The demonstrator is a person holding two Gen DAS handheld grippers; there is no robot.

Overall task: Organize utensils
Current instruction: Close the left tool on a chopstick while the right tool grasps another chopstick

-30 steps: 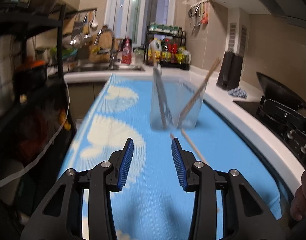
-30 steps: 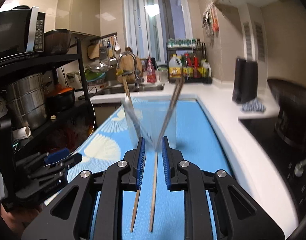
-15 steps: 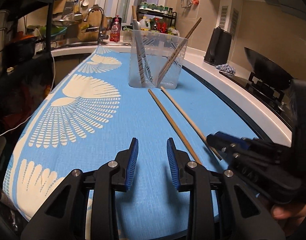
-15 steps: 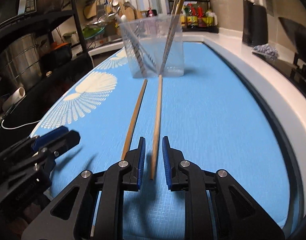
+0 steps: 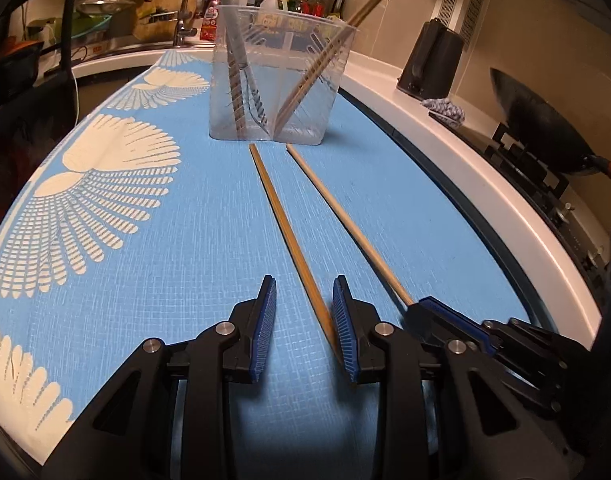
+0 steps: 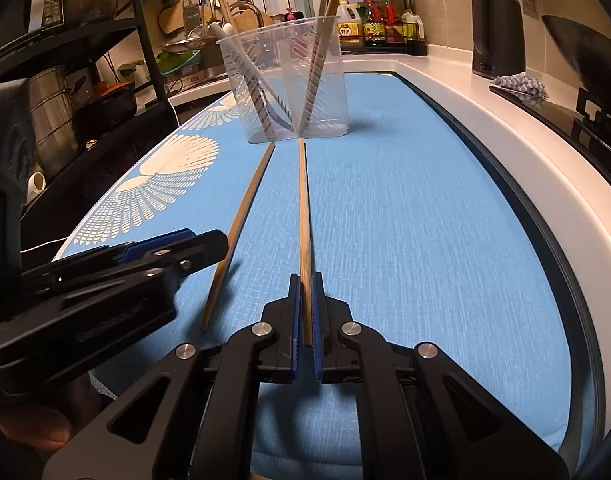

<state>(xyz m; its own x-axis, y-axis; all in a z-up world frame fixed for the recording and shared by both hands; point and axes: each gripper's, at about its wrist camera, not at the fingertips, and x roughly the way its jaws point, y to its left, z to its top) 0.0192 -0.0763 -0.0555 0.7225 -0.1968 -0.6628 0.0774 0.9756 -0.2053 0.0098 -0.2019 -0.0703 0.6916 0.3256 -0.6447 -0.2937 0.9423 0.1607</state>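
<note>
my left gripper (image 5: 304, 312) sits partway open, w/ the near end of the left chopstick (image 5: 283, 229) lying on the blue mat (image 5: 185, 240) between the pads, right beside the right pad, not squeezed. my right gripper (image 6: 303, 304) is clamped on the right chopstick (image 6: 302, 208). both sticks' far ends are close to the clear utensil cup (image 6: 289, 80).
</note>
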